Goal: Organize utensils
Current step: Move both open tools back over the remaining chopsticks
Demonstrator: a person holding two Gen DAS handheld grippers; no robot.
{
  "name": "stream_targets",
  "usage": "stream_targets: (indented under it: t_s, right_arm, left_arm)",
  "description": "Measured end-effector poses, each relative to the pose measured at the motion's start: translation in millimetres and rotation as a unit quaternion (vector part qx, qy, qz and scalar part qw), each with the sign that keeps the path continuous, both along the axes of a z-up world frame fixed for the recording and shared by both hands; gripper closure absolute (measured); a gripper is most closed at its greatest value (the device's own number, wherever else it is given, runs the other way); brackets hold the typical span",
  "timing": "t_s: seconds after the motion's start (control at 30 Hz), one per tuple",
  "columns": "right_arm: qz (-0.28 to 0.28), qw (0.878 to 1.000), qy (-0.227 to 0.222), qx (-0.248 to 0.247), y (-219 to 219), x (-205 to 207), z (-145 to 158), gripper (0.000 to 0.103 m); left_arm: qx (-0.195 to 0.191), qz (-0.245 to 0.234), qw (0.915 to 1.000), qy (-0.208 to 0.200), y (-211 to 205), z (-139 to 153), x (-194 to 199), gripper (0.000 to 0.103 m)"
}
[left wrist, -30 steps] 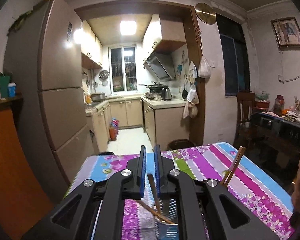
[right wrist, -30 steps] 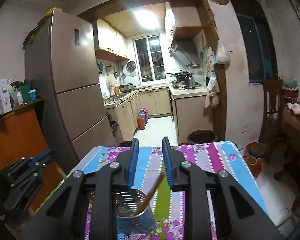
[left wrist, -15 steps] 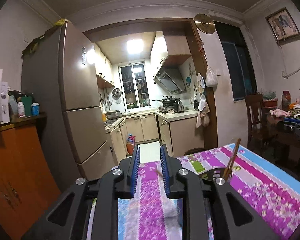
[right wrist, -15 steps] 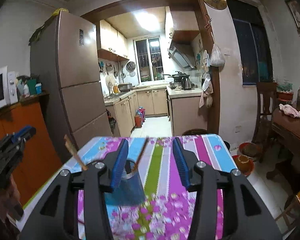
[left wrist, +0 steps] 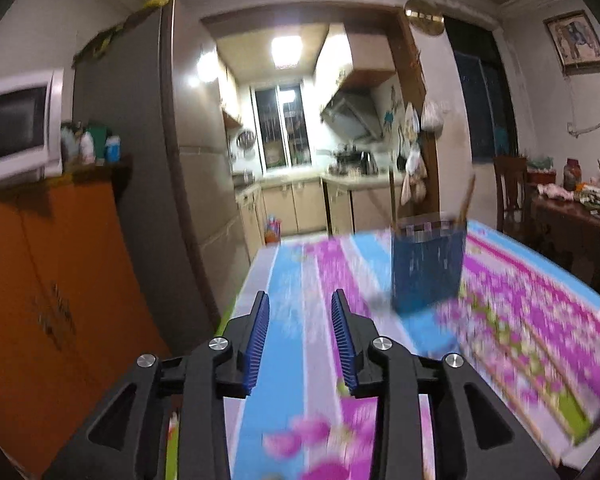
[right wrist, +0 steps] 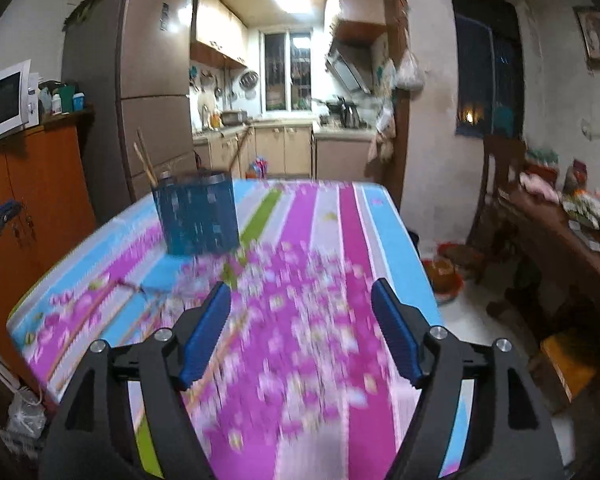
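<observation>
A metal mesh utensil holder stands on the table under a striped floral cloth. Wooden chopsticks lean out of its top. My left gripper hovers low over the cloth, left of and nearer than the holder. Its jaws are opening and nothing is between them. My right gripper sits right of and nearer than the holder, its jaws opening wide over bare cloth. Blurred thin sticks seem to lie on the cloth near the table's left edge.
An orange cabinet with a microwave and a tall fridge flank the table's left side. A wooden chair and a cluttered dark side table stand to the right. Beyond the table's far edge opens the kitchen doorway.
Both grippers have drawn back from above the holder and sunk toward the cloth. Their jaws have spread apart, and the chopsticks once between them now stand in the holder.
</observation>
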State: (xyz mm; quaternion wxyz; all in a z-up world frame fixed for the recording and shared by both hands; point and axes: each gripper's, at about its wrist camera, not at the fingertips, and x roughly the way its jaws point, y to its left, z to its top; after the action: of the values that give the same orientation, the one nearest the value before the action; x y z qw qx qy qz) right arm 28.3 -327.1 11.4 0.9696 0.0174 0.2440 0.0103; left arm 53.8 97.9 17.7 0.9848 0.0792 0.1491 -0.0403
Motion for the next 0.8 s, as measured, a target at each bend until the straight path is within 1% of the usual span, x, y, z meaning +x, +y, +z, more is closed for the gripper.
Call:
stream_targets:
  t_s: [0.17,0.23,0.3,0.4,0.47,0.53,0.6,0.67,0.7,0.77,0.8]
  right_arm:
    - [-0.028,0.998,0.036,0.034,-6,-31,-35,0.033]
    - [-0.035,0.997,0.048,0.039,-1,-42,-49,0.033]
    - [-0.031,0.997,0.059,0.041,11,-53,-60,0.033]
    - [-0.028,0.997,0.063,0.022,31,-71,-72,0.033]
    - [-0.017,0.998,0.065,0.008,46,-78,-77,0.033]
    - [-0.007,0.998,0.061,-0.011,66,-85,-81,0.033]
    - [0.011,0.998,0.053,-0.015,84,-90,-85,0.033]
    - [0.034,0.998,0.051,-0.023,98,-92,-87,0.043]
    - [0.038,0.997,0.051,-0.035,104,-91,-88,0.045]
    - [0.044,0.996,0.049,-0.056,114,-90,-91,0.063]
    - [0.05,0.996,0.051,-0.057,117,-89,-93,0.065]
  left_arm:
    - [-0.012,0.008,0.9983,0.056,13,-44,-32,0.067]
    - [-0.019,-0.001,0.9968,0.078,11,-58,-45,0.067]
    - [-0.026,-0.015,0.9949,0.096,4,-71,-59,0.067]
    - [-0.026,-0.049,0.992,0.114,-9,-87,-78,0.067]
    - [-0.004,-0.073,0.9902,0.119,-25,-99,-93,0.067]
    - [0.012,-0.092,0.9887,0.117,-42,-106,-105,0.069]
    - [0.003,-0.111,0.9861,0.123,-51,-110,-112,0.073]
    - [-0.001,-0.113,0.9852,0.129,-58,-114,-111,0.077]
    - [-0.001,-0.111,0.9849,0.133,-61,-118,-111,0.081]
    - [0.0,-0.104,0.9848,0.139,-64,-123,-109,0.082]
    - [0.0,-0.1,0.985,0.14,-65,-125,-109,0.083]
